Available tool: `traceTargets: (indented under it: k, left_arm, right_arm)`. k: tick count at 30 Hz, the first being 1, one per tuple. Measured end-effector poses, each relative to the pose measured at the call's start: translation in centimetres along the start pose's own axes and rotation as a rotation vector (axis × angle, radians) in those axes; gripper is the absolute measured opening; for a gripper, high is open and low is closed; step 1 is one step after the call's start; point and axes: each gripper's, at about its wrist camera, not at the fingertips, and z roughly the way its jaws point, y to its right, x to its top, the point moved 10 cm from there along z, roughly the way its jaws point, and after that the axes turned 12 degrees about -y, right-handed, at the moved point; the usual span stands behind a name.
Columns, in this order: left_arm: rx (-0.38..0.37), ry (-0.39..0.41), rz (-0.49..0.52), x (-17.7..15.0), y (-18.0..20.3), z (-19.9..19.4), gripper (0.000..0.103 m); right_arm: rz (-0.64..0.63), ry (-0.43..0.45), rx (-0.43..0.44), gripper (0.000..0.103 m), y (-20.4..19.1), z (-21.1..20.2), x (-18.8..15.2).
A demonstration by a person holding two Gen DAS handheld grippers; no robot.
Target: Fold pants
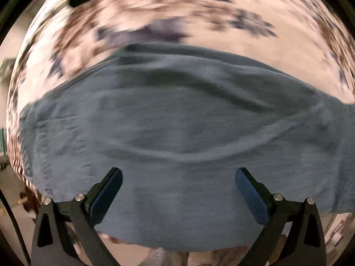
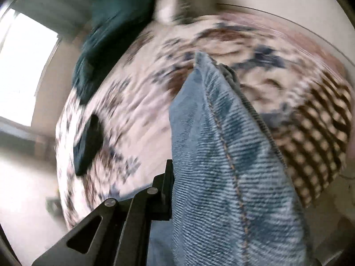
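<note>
1. Lying across the bed [image 1: 221, 33], the pants [image 1: 177, 122] spread wide over its flowered cover, a broad blue-grey stretch with soft wrinkles running sideways through it.
2. The left gripper [image 1: 178, 177] hovers over the near edge of the pants with its fingers [image 1: 111, 186] spread wide and nothing between them; whether the tips touch the cloth I cannot tell, since the whole view is smeared.
3. The right gripper [image 2: 177, 177] is clamped on a bunch of the pants [image 2: 226, 155]: only its left finger [image 2: 165, 190] shows, pressed against the denim, and the other is hidden behind the fabric.
4. From that grip the denim rises in a tall ridge above the bed [image 2: 144, 93], with an orange-stitched seam [image 2: 228, 155] running along it up to a pointed tip.
5. On the bed to the left of that ridge sits a small dark object [image 2: 88, 141], too blurred to name.
6. Farther off on the bed, beyond the dark object, lies a dark green pillow [image 2: 111, 33], with a pale patterned one [image 2: 173, 2] next to it.
7. Right of the ridge, the cover's edge turns to a brown-and-cream checked border [image 2: 319, 137].
8. A bright window [image 2: 26, 66] shows to the left of the bed.
</note>
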Motion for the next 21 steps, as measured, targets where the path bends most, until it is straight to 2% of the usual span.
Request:
traceTargets:
  k: [3,6,9,12,15,16,18,19,20,21]
  left_arm:
    - [-0.006,-0.016,-0.077,-0.7,-5.3,0.4,0.103]
    - [-0.025,-0.042,-0.174,-2.3,-11.1,1.2,0.103]
    - [0.008,-0.056,-0.255,-4.1,-17.3,1.8,0.103]
    - [0.012,-0.073,-0.335,-5.3,-22.7,2.8,0.103]
    - [-0.048,-0.082,-0.377,-7.0,-25.2,2.9,0.1]
    - [-0.089,-0.081,-0.387,-7.8,-26.5,2.8,0.1]
    - [-0.182,-0.071,-0.399,-7.9,-27.5,2.5,0.1]
    - [-0.224,-0.059,-0.397,-7.3,-28.2,2.3,0.1]
    - [-0.295,-0.04,-0.385,-5.6,-27.7,1.4,0.1]
    - [-0.342,-0.032,-0.375,-5.0,-27.7,1.1,0.1]
  right_arm:
    - [-0.136,-0.044,-0.017,0.007,-6.7,4.8,-4.3]
    - [-0.224,-0.112,-0.007,0.007,-11.4,10.3,-9.7]
    - [-0.356,-0.186,-0.03,0.006,-16.0,16.0,-15.7]
    - [-0.46,-0.264,-0.097,0.007,-18.4,21.2,-21.0]
    - [-0.553,-0.327,-0.21,0.012,-18.8,24.2,-24.2]
    - [-0.599,-0.353,-0.253,0.016,-19.1,24.7,-24.9]
    - [-0.664,-0.427,-0.244,0.041,-20.0,24.7,-26.1]
    - [-0.677,-0.469,-0.204,0.064,-20.4,24.4,-26.8]
    - [-0.677,-0.509,-0.144,0.073,-20.9,23.5,-27.2]
    - [-0.662,-0.525,-0.097,0.073,-21.1,22.6,-27.1]
